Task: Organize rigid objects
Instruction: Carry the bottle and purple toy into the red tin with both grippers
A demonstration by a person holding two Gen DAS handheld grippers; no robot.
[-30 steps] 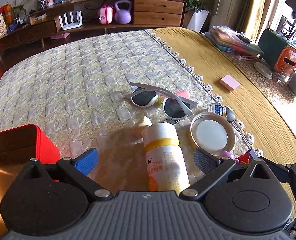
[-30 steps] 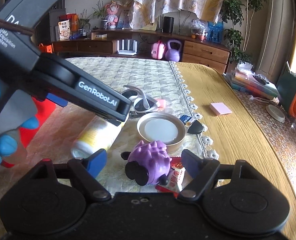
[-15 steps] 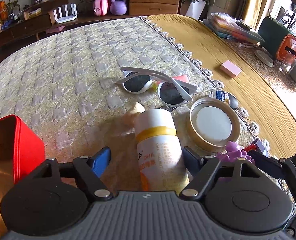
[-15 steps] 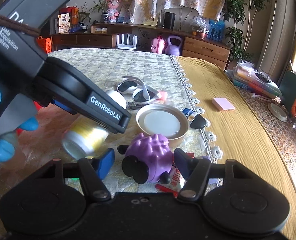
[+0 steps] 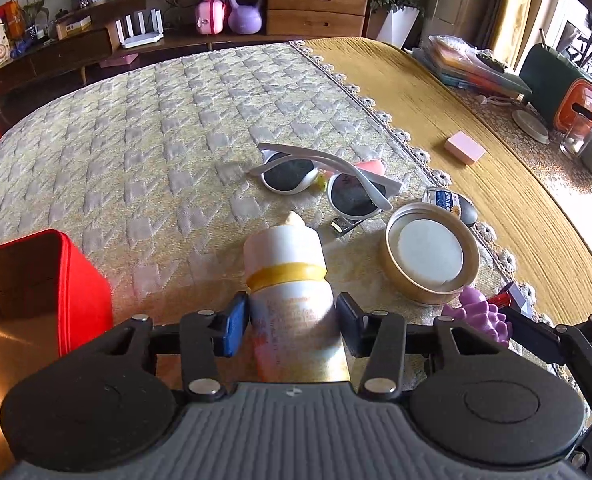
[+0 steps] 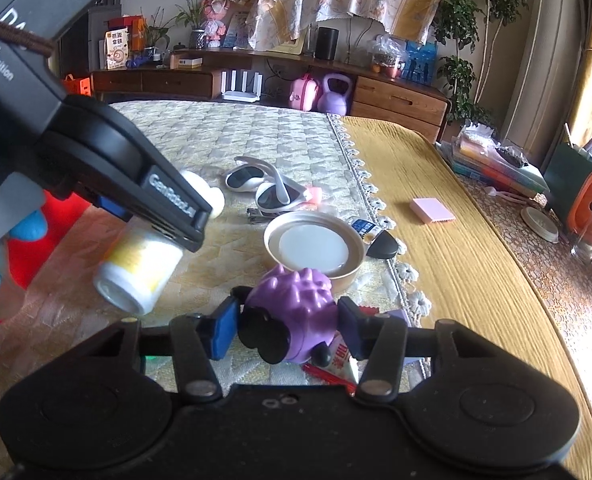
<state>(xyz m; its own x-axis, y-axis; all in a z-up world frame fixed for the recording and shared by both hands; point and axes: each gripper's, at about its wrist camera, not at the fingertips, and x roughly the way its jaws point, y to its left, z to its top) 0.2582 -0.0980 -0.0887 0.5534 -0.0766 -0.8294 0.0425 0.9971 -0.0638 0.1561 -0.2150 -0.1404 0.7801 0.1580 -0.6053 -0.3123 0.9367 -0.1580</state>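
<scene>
Left gripper (image 5: 292, 330): jaws closing, pads against both sides of the white bottle (image 5: 292, 300), lying on the quilted cloth (image 5: 156, 152).
Right gripper (image 6: 288, 326): jaws closing, pads touching the purple spiky toy (image 6: 296, 312).
Round tin (image 6: 314, 250): just beyond the toy.
Sunglasses (image 5: 328, 182): farther off.
Red box (image 5: 56, 292): near left.
</scene>
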